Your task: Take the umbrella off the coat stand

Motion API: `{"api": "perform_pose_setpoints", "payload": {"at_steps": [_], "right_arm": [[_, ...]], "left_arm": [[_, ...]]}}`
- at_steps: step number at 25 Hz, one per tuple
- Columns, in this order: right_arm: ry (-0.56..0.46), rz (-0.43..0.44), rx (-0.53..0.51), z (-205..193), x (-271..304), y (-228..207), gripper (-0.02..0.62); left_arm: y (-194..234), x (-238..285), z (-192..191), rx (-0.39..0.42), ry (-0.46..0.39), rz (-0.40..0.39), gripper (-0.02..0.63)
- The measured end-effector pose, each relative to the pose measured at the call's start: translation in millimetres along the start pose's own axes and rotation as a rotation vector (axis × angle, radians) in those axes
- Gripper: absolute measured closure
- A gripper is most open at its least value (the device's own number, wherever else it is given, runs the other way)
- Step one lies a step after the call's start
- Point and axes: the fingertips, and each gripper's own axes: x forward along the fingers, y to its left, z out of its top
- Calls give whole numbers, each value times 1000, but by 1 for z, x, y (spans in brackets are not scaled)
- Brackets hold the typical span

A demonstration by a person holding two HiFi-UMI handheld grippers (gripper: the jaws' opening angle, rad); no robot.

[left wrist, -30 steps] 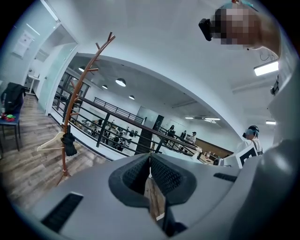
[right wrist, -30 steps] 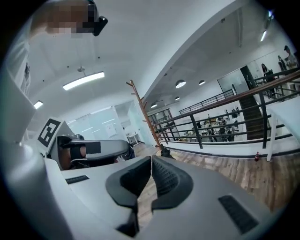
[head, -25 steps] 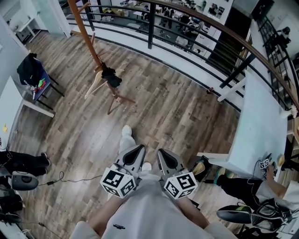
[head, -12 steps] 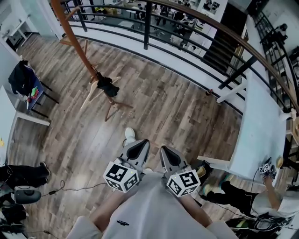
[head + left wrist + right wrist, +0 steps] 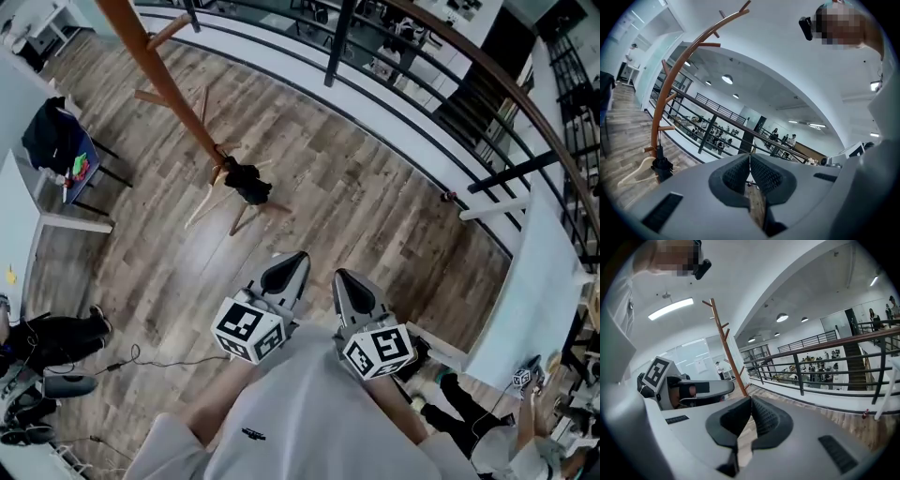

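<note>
A tall brown wooden coat stand (image 5: 159, 86) rises from the wood floor at the upper left of the head view. A folded black umbrella (image 5: 247, 183) hangs low on it, near its splayed feet. The stand (image 5: 670, 84) and the umbrella (image 5: 661, 164) show at the left of the left gripper view, and the stand (image 5: 725, 345) alone shows in the right gripper view. My left gripper (image 5: 296, 257) and right gripper (image 5: 339, 276) are held side by side close to my body, both shut and empty, a good way short of the stand.
A black railing (image 5: 412, 56) curves along the far side above a lower floor. A white table (image 5: 539, 281) stands at the right with a person beside it. At the left are a chair with a dark bag (image 5: 54, 136), a desk and cables on the floor.
The stand and umbrella have come nearer and shifted right in the head view as I walked toward them. Both grippers keep the same pose, shut.
</note>
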Motion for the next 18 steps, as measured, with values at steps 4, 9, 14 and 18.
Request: {"api": "perform_pose_setpoints", "payload": {"at_steps": [4,9,14,18], "right_arm": [[1,2,-22,26,63,-17,560],[12,10,-38,37,116,-36,560],[44,43,-63,56,150,-60,560],[74,123,-30,65,169,-81,560]], "left_arm": [[53,33,28,4,11,17,580],[94,61,45,35,56,24,580],[120,89,55,28,57,64,581],[129,113,55,8,54,147,581]]}}
